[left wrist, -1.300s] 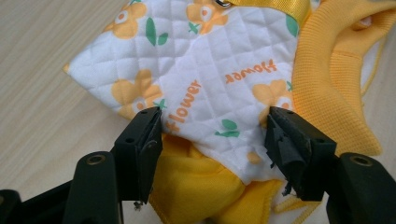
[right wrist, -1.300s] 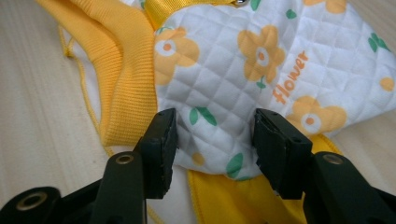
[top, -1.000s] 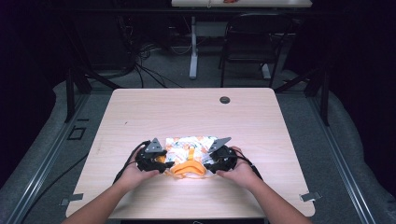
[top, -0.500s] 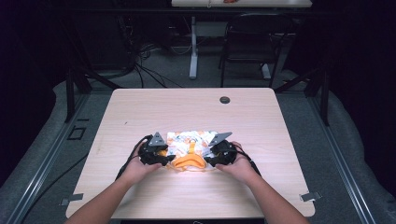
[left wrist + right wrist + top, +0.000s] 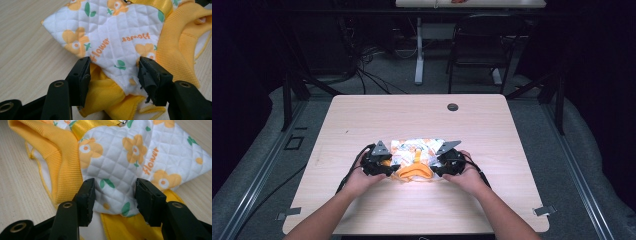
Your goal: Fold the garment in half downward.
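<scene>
- Wooden desk (image 5: 362,120): quilted flower garment (image 5: 110,37) laid between both claws.
- Left claw (image 5: 113,72), right claw (image 5: 115,195): held wide, fabric straddled, unpinched.
- Step judged: folding; closing on edges required next.

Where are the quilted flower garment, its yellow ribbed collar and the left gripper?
quilted flower garment (image 5: 110,32), left gripper view, on its white printed panel.
yellow ribbed collar (image 5: 66,157), right gripper view, on the ribbed band.
left gripper (image 5: 113,72), left gripper view, midway between its open jaw tips.
</scene>
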The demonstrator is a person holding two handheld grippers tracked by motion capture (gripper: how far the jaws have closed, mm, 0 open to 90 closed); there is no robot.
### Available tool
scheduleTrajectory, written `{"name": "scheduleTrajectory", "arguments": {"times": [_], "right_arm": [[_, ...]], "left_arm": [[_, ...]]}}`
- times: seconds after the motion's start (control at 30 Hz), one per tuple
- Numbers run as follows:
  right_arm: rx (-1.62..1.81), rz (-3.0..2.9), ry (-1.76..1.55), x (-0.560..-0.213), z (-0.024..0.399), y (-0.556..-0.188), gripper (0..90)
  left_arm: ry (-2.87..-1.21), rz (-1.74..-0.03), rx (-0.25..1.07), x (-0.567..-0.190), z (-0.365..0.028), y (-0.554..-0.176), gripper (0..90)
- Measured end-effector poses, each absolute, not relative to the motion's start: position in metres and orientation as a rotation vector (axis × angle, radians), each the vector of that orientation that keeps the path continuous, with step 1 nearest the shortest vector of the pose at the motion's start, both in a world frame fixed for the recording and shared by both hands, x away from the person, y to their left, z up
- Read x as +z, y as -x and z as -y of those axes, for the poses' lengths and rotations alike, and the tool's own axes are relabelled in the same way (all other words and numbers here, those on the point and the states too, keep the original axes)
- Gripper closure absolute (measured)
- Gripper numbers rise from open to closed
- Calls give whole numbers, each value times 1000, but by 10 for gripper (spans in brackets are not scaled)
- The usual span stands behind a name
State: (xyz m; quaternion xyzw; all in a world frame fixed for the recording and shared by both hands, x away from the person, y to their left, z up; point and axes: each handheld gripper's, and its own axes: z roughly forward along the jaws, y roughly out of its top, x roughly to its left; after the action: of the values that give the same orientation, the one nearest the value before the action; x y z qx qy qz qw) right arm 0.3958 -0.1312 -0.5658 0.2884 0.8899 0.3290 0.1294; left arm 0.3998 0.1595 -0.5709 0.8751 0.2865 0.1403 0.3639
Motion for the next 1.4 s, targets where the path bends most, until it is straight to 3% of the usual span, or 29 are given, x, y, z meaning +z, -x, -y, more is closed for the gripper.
{"name": "scheduleTrajectory", "arguments": {"times": [0.5,0.93,1.4], "right_arm": [[1008,-2564,-803,-539,131,-384,483],[1051,-2515,-790,-511,146,-351,477],[1088,-2444,-919,-523,183,-315,473]], "left_arm": [[-2187,-737,362,-547,-167,-388,449],[-2137,-740,363,-525,-185,-361,449],[-2059,-848,368,-533,-224,-334,450]]}}
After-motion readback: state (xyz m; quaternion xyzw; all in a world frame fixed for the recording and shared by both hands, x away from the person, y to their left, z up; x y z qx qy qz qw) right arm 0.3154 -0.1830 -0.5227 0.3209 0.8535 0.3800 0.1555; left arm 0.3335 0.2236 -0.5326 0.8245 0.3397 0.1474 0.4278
